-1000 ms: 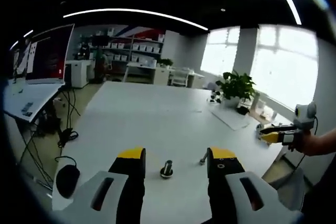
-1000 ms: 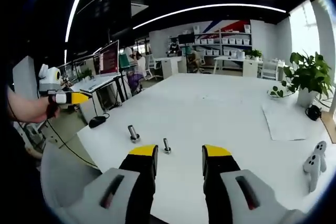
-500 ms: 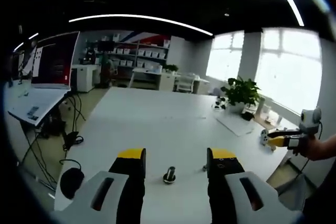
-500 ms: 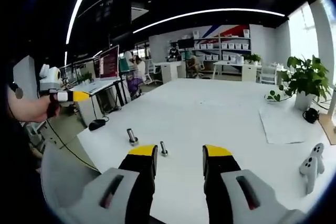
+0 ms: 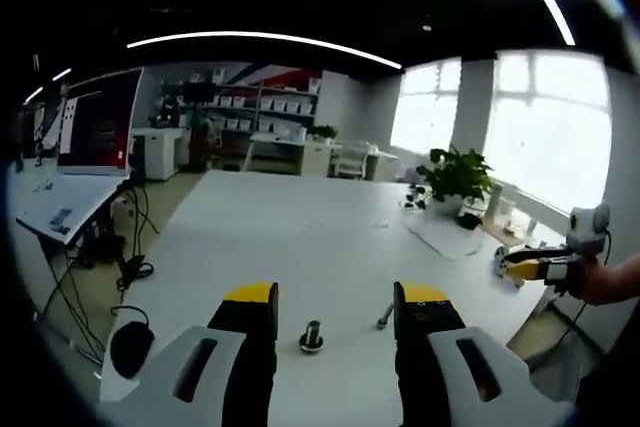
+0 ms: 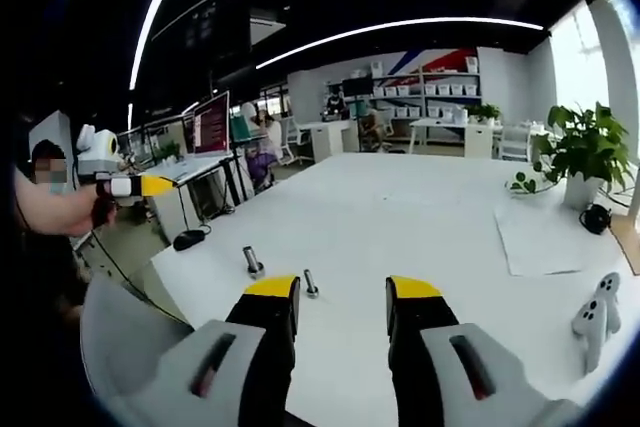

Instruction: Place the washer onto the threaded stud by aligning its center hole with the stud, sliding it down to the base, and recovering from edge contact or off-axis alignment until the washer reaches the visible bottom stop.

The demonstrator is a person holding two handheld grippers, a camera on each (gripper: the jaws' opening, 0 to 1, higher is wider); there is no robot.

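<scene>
A short upright metal stud (image 5: pixel 312 335) on a wider round base stands on the white table (image 5: pixel 300 237), just ahead of my left gripper (image 5: pixel 337 297), a little left of midway between the jaws. A smaller bolt-like metal piece (image 5: pixel 385 317) lies by the right jaw; it is too small to identify. In the right gripper view the stud (image 6: pixel 252 262) stands ahead-left of my right gripper (image 6: pixel 342 289), with the small piece (image 6: pixel 310 284) beside its left jaw. Both grippers are open and hold nothing. Each shows in the other's view, hand-held: right gripper (image 5: pixel 535 265), left gripper (image 6: pixel 125 185).
A potted plant (image 6: pixel 585 152) and a sheet of paper (image 6: pixel 540 232) sit at the table's far right, with a white controller (image 6: pixel 597 307) nearer. A desk with a monitor (image 5: pixel 95 112) stands left. Cables (image 5: pixel 130 237) hang off the table's left edge.
Both views have shifted slightly with the hands. In the left gripper view the stud now sits a little lower and further left between the jaws. Nothing was grasped or moved.
</scene>
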